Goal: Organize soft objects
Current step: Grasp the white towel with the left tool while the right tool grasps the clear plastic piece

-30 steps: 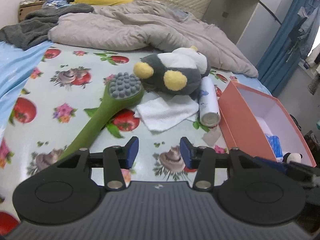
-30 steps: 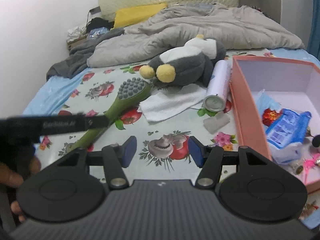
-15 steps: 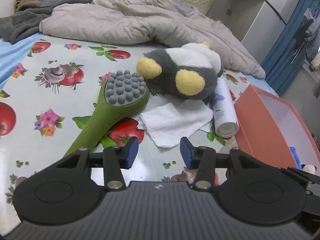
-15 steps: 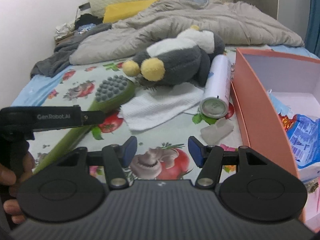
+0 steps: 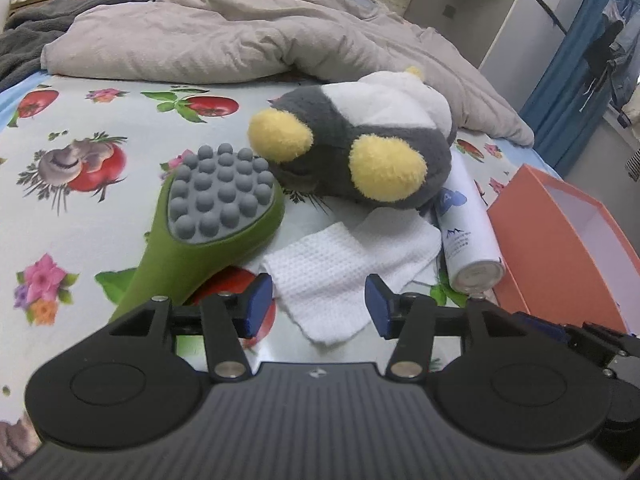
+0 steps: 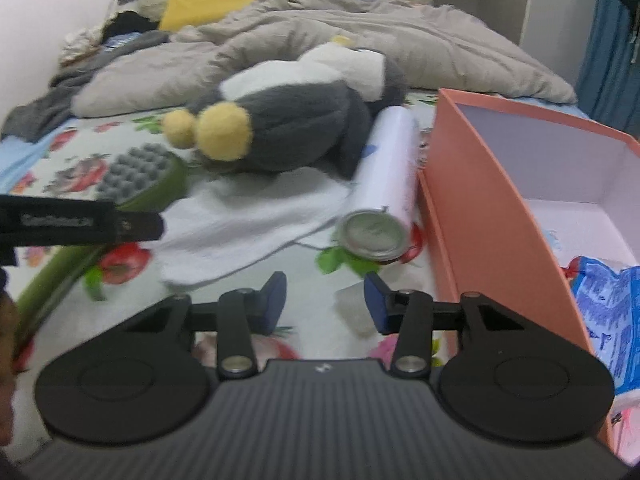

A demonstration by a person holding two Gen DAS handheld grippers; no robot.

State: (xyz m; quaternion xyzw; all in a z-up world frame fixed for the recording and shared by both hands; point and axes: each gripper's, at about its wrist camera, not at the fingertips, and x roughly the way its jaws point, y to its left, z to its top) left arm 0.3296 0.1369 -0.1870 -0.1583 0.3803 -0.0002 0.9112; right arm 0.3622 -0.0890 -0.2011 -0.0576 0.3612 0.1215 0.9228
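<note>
A grey, white and yellow plush penguin (image 5: 360, 148) (image 6: 288, 128) lies on the fruit-print bed cover. In front of it a white waffle cloth (image 5: 348, 264) (image 6: 240, 216) is spread flat. My left gripper (image 5: 319, 304) hovers low over the cloth's near corner. Its jaws are opening, the corner shows between them, and the pads do not touch it. My right gripper (image 6: 325, 303) is near the bed in front of a lying spray can (image 6: 384, 176). Its jaws are closing with nothing pressed between them, and a small clear scrap (image 6: 352, 312) lies just beyond the right fingertip.
A green massage brush (image 5: 216, 216) with grey knobs lies left of the cloth. The spray can (image 5: 464, 232) lies beside an open orange box (image 6: 480, 208) holding blue packets (image 6: 604, 292). A rumpled beige duvet (image 5: 240, 32) covers the far bed. A hand (image 6: 6, 340) shows at the left edge.
Both grippers have come forward and down, so the cloth, plush and can look larger. The right jaws have narrowed. The left jaws stand slightly wider.
</note>
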